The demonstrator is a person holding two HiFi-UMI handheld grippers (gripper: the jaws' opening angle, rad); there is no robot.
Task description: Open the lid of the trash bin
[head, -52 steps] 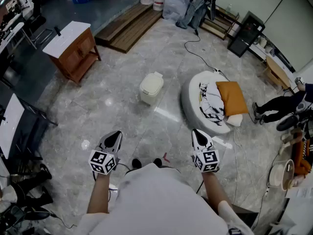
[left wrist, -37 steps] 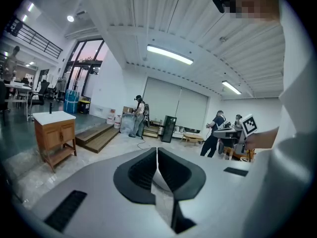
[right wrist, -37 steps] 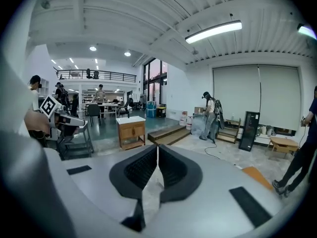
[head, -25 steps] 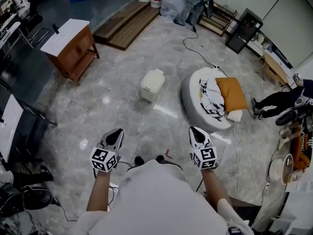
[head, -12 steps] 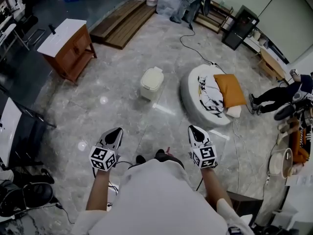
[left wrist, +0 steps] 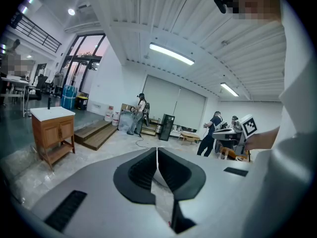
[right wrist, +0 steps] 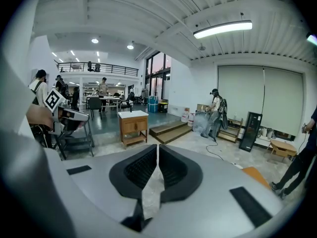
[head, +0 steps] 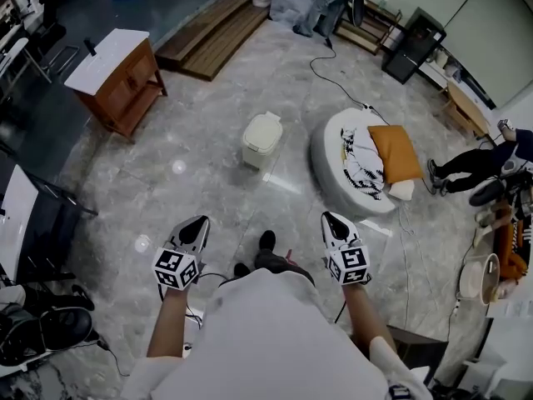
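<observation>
The trash bin [head: 261,140] is a small cream box with its lid down, standing on the marble floor well ahead of me. Both grippers hang at waist height, far short of it. My left gripper [head: 198,224] is shut with nothing between its jaws, and its own view [left wrist: 157,150] shows the pads meeting. My right gripper [head: 329,219] is likewise shut and empty, its pads touching at the tips [right wrist: 157,148]. The bin does not show in either gripper view.
A wooden cabinet [head: 117,77] with a white top stands at the far left. Right of the bin lies a round white cushion bed [head: 333,173] with an orange pillow [head: 396,165]. A cable [head: 333,82] runs across the floor. A person's legs [head: 470,169] reach in at the right.
My black shoe has stepped forward between the grippers. Both grippers stay shut and keep their places in the view.
</observation>
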